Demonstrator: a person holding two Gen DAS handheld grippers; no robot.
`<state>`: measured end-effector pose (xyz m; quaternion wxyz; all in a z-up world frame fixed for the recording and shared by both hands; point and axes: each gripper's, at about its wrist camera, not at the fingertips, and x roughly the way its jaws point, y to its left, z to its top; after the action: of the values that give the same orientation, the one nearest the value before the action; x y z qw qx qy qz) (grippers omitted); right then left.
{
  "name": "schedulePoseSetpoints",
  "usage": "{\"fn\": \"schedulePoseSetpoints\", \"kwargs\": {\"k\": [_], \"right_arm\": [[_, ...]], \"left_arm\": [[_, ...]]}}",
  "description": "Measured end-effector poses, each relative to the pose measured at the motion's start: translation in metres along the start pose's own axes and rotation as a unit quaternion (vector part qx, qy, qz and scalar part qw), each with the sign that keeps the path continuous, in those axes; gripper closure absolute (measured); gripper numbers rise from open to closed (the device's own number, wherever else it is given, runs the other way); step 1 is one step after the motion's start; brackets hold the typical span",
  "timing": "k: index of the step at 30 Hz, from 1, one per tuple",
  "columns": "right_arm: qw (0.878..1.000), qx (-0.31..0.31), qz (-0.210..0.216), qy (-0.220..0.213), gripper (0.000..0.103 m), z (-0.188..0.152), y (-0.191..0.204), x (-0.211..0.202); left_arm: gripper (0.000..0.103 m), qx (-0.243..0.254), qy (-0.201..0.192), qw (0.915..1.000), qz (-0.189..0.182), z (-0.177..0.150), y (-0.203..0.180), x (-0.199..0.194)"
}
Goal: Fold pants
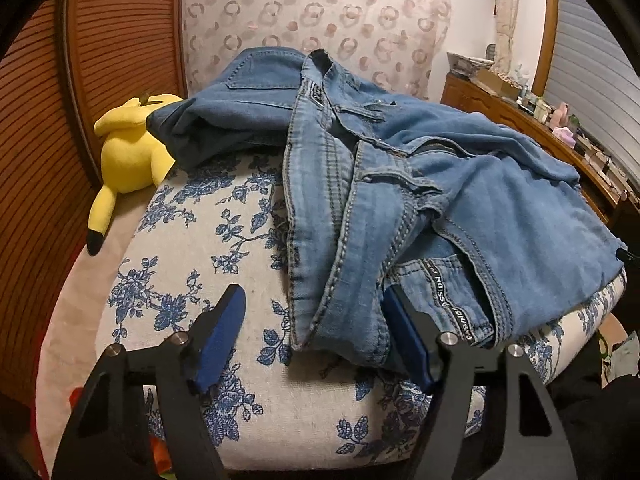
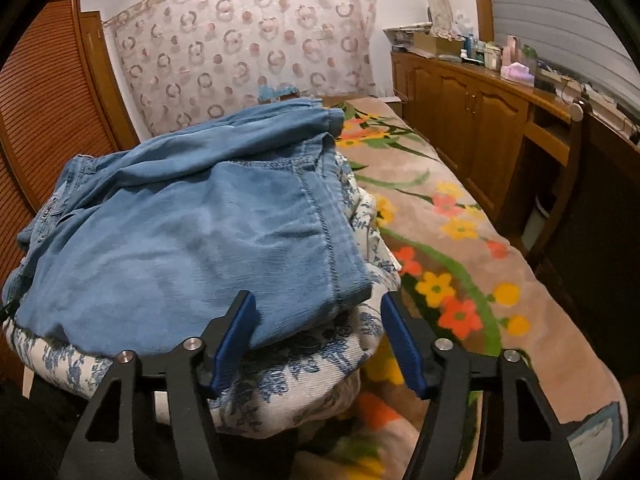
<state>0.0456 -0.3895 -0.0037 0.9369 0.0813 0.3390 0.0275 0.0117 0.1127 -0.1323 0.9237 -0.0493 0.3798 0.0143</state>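
Blue denim pants (image 1: 400, 184) lie crumpled on a white cushion with blue flowers (image 1: 208, 248). The waistband and fly face me in the left wrist view. My left gripper (image 1: 316, 300) is open, its jaws on either side of the near waistband edge, gripping nothing. In the right wrist view the pants (image 2: 192, 232) show a smooth leg panel with a side seam. My right gripper (image 2: 318, 300) is open around the near right corner of that leg, above the cushion (image 2: 304, 380).
A yellow plush toy (image 1: 128, 160) lies at the cushion's left edge. A floral blanket (image 2: 448, 248) covers the bed to the right. A wooden cabinet (image 2: 472, 120) with clutter stands along the right wall. A louvred wooden door (image 1: 120, 60) is at the left.
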Motion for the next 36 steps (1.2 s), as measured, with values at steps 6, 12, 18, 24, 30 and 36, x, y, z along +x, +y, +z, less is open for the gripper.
{"fn": "schedulePoseSetpoints", "kwargs": {"k": [6,12,18,24,30,36], "right_arm": [[1.000,0.002,-0.004,-0.007,0.070,0.008,-0.002,0.005],[0.999,-0.015,-0.007,-0.038,0.083,0.009,0.001,-0.009],[0.998,-0.033,-0.004,-0.050,0.086,0.004,0.006,-0.011],[0.997,-0.033,-0.001,-0.072,0.087,0.003,0.002,-0.023],[0.993,-0.041,-0.001,-0.110,0.088,0.008,0.005,-0.046],[0.985,-0.062,0.008,-0.163,0.089,0.009,0.010,-0.081]], "left_arm": [[0.031,0.001,0.004,1.0000,0.005,0.001,-0.002,-0.001],[0.046,0.003,0.000,1.0000,-0.008,-0.004,-0.002,-0.006],[0.073,-0.004,-0.003,0.9996,-0.026,-0.003,-0.004,-0.009],[0.086,0.003,-0.024,0.9992,-0.031,0.004,-0.010,-0.027],[0.088,0.009,-0.073,0.9968,-0.031,0.026,-0.013,-0.068],[0.089,0.007,-0.119,0.9925,-0.026,0.042,-0.009,-0.107]]}}
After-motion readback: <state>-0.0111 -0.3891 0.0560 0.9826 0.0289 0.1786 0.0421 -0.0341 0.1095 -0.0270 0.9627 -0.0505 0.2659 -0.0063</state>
